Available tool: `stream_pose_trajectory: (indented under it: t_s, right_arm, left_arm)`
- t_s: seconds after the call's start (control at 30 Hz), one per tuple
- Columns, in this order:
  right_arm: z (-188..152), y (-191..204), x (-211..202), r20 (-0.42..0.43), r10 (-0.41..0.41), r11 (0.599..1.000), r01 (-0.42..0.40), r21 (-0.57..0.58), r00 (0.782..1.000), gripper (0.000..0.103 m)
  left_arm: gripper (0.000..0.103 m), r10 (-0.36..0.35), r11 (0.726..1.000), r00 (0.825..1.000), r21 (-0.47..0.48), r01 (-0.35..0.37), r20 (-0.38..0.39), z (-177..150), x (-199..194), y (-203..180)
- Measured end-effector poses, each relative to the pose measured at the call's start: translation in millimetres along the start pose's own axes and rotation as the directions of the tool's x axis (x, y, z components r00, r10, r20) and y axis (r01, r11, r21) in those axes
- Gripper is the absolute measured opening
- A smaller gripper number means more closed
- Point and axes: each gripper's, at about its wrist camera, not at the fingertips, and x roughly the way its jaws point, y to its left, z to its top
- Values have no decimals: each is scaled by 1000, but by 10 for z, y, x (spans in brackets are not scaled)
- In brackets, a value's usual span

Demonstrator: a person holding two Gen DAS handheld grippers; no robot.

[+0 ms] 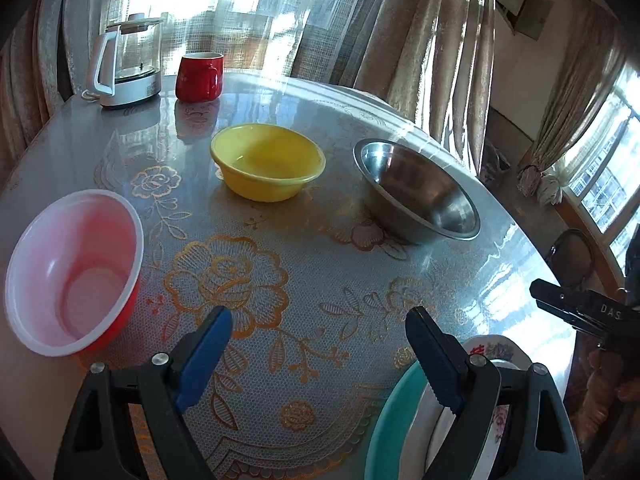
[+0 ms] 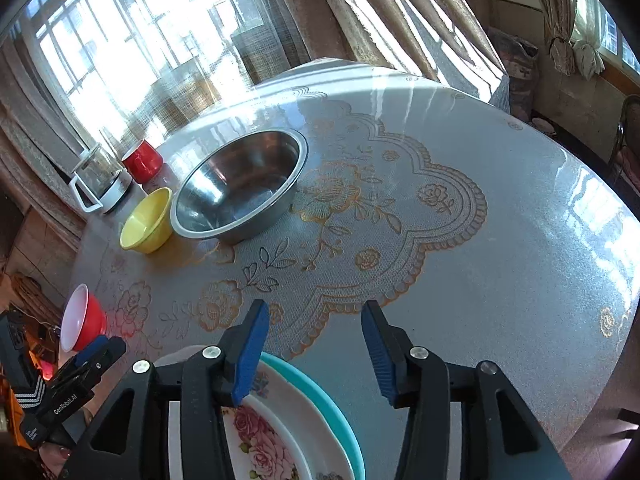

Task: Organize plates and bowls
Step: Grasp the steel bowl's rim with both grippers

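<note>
A yellow bowl [image 1: 268, 162] [image 2: 146, 220], a steel bowl [image 1: 416, 192] [image 2: 240, 184] and a red bowl with a white inside [image 1: 72, 272] [image 2: 82, 318] stand apart on the round table [image 1: 320, 264]. Near the front edge lies a stack of plates: a flowered white plate [image 2: 264, 440] on a teal plate [image 2: 320, 392] [image 1: 392, 420]. My left gripper [image 1: 319, 314] hovers open over bare cloth, between the red bowl and the stack. My right gripper [image 2: 315, 306] is open too, nothing between its pads, its left finger over the stack's rim.
A glass kettle [image 1: 128, 64] and a red mug [image 1: 200, 76] stand at the table's far side, by the curtains. The right half of the table [image 2: 500, 240] carries only the patterned cloth. A chair [image 1: 572, 256] sits beyond the right edge.
</note>
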Motion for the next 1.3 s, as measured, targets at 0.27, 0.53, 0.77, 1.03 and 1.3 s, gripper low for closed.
stream_pose_trajectory:
  t_s: [0.27,0.53,0.77,1.03,1.3]
  right_arm:
    - [565,16,337,17,45,997,-46,55,999,51]
    - [859,-34,791,-44,137,978,-128,166,990,51]
    - [863,-19,1078,-80,153,975,-137,175,985,50]
    - [788,50,1094,-74,189,976,-178,127,979,23]
    - [640,108,962,-98,187,980,-179,88,977,17]
  left_arm:
    - [92,-14,1000,999,23,15,-38,615,318,-342]
    - [92,55,998,995,42,-51,-86,914,840,-524]
    - [87,39,999,988,-1,-40,-147,928,1171,-523]
    - [39,-36,999,984,8,38,-174,845,1270,-549]
    - [27,-8,998,987,59,18,-163,722,1093,-573]
